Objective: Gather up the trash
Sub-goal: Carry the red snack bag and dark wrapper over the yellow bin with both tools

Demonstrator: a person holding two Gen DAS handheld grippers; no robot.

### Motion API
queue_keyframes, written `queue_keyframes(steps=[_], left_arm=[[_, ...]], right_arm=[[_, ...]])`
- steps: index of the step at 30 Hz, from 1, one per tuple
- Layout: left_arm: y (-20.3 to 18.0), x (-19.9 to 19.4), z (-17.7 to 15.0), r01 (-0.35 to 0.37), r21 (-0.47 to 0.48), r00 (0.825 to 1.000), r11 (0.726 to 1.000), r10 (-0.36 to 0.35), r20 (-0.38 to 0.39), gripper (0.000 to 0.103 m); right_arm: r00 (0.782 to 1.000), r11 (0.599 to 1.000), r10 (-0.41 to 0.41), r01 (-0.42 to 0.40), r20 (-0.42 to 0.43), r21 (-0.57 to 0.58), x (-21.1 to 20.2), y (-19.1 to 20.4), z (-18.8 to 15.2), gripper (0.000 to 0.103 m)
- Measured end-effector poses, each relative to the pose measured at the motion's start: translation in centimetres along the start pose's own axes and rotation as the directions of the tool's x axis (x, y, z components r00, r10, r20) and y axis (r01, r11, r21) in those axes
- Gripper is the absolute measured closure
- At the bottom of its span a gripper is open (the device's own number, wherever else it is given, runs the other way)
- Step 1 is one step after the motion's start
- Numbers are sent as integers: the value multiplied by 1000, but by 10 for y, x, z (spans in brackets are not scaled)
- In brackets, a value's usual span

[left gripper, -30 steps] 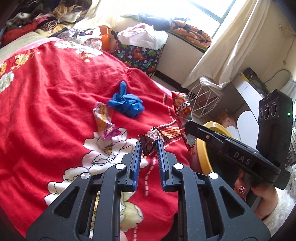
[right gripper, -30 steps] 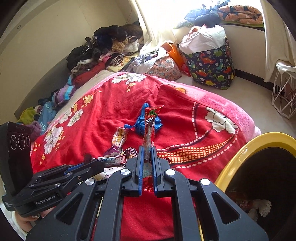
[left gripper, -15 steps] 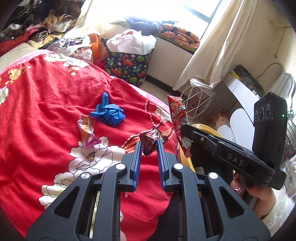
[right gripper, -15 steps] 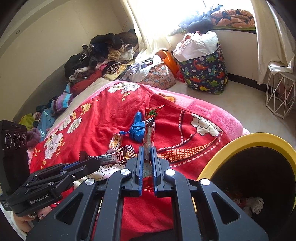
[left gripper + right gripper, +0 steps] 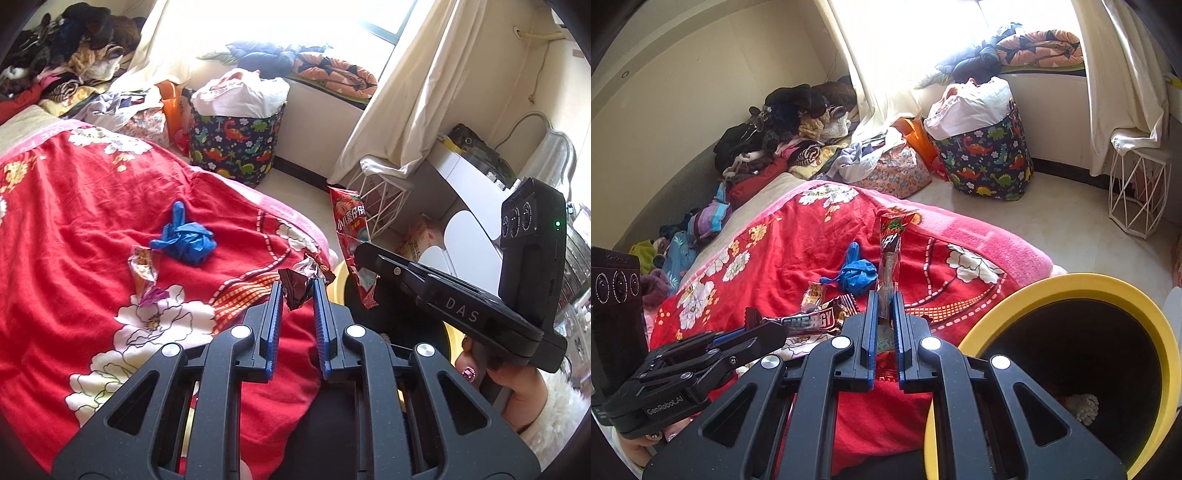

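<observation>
My left gripper (image 5: 297, 287) is shut on a crumpled dark brown bar wrapper (image 5: 296, 291), held above the red flowered blanket (image 5: 74, 221); the same wrapper (image 5: 809, 320) shows beside my other tool. My right gripper (image 5: 885, 295) is shut on a long red snack packet (image 5: 889, 251) that stands upright between its jaws; the same packet (image 5: 352, 240) hangs at the right gripper (image 5: 364, 254) in the left wrist view. A yellow-rimmed black bin (image 5: 1071, 288) stands just right of the right gripper. A blue glove (image 5: 186, 240) and a small foil wrapper (image 5: 144, 273) lie on the blanket.
A dinosaur-print basket (image 5: 236, 147) stuffed with white bags stands on the floor by the window. A white wire stand (image 5: 1137, 192) is under the curtain. Clothes (image 5: 783, 125) are heaped at the bed's far end. A white desk (image 5: 472, 192) is at right.
Both grippers have risen and drawn back from the blanket with their wrappers still held. The yellow bin now fills more of the right wrist view, and the glove looks farther away.
</observation>
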State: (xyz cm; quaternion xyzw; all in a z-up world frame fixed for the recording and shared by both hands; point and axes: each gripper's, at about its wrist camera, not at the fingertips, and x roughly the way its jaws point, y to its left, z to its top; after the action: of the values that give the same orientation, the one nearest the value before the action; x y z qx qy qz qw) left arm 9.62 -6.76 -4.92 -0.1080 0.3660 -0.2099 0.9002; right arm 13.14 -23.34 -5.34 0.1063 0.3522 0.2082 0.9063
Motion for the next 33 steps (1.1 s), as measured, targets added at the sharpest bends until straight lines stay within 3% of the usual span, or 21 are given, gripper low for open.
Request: queue_keyframes(steps=[33], left_arm=[[-60, 14, -2, 71, 97, 997, 993, -69, -23, 91]], right_arm=[[994, 992, -89, 82, 60, 100, -52, -59, -12, 95]])
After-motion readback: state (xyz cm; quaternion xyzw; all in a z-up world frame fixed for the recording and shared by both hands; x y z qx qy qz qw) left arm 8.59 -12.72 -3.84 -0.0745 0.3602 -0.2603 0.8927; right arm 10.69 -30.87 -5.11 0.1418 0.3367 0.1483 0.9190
